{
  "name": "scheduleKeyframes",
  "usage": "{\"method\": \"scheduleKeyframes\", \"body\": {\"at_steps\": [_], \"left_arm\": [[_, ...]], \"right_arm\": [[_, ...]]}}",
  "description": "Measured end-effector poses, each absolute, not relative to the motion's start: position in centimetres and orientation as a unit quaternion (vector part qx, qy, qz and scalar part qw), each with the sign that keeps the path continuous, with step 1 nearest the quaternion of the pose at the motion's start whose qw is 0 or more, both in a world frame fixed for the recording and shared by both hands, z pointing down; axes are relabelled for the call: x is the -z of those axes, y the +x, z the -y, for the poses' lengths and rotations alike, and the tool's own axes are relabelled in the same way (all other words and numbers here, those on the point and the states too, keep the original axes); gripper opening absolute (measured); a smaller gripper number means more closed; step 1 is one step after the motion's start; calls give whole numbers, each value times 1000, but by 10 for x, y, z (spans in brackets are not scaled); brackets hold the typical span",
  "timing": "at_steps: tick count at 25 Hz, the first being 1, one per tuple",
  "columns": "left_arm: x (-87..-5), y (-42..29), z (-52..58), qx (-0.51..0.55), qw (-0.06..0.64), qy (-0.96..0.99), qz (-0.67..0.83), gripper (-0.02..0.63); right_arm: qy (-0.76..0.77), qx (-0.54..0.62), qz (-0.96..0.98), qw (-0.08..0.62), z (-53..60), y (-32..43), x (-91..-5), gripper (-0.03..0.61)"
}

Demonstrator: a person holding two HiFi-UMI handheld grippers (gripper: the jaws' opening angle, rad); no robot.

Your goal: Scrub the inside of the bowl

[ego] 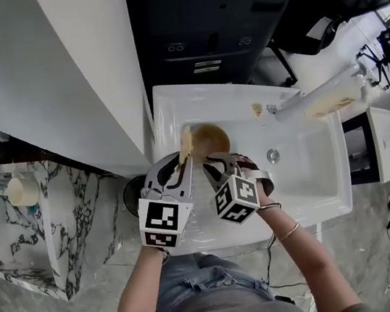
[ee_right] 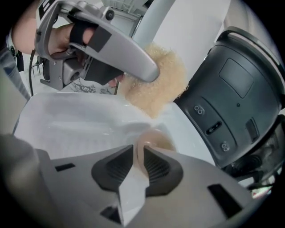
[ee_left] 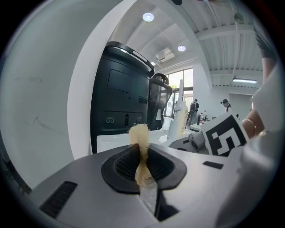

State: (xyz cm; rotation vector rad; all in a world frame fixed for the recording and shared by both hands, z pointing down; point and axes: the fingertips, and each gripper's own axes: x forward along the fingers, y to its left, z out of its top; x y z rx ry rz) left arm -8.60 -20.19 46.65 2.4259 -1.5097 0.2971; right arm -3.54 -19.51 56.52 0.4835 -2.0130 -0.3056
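Down in the white sink (ego: pixel 318 194), a brown wooden bowl (ego: pixel 214 139) sits in the left half, its opening facing up toward the head view. Whether it rests on the sink floor or is lifted off it cannot be told.

The right gripper (ego: pixel 217 158) has its jaws closed on the near rim of the bowl (ee_right: pixel 150 141), with the thin wall pinched between the two black pads. The left gripper (ego: pixel 184 159) has its jaws clamped on a beige, fuzzy scrubber (ee_left: pixel 140 149), which sticks out past the jaw tips. From above, the scrubber (ego: pixel 186 144) stands at the bowl's left edge, just beside the rim.

From the right gripper view, the scrubber (ee_right: pixel 156 89) hangs above the bowl under the left gripper (ee_right: pixel 111 51). A faucet (ego: pixel 322 98) reaches over the sink from the right, and a black appliance (ego: pixel 211 24) stands behind the sink.
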Motion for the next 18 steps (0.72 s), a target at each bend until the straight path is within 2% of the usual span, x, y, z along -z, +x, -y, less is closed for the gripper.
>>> {"method": "scheduleKeyframes", "body": {"at_steps": [8,11,18], "left_arm": [[-474,-87,208,-102,145,839,515,44],[-475,-89,209,-102,147,838,516,44],[-471,-93,211,-97,145,839,515,44]], "right_arm": [[185,129,823,521,202,-37,-579,70],[183,133,822,523,202,-39,-580,44],[181,116,831,513,200,-39,-572,27]]}}
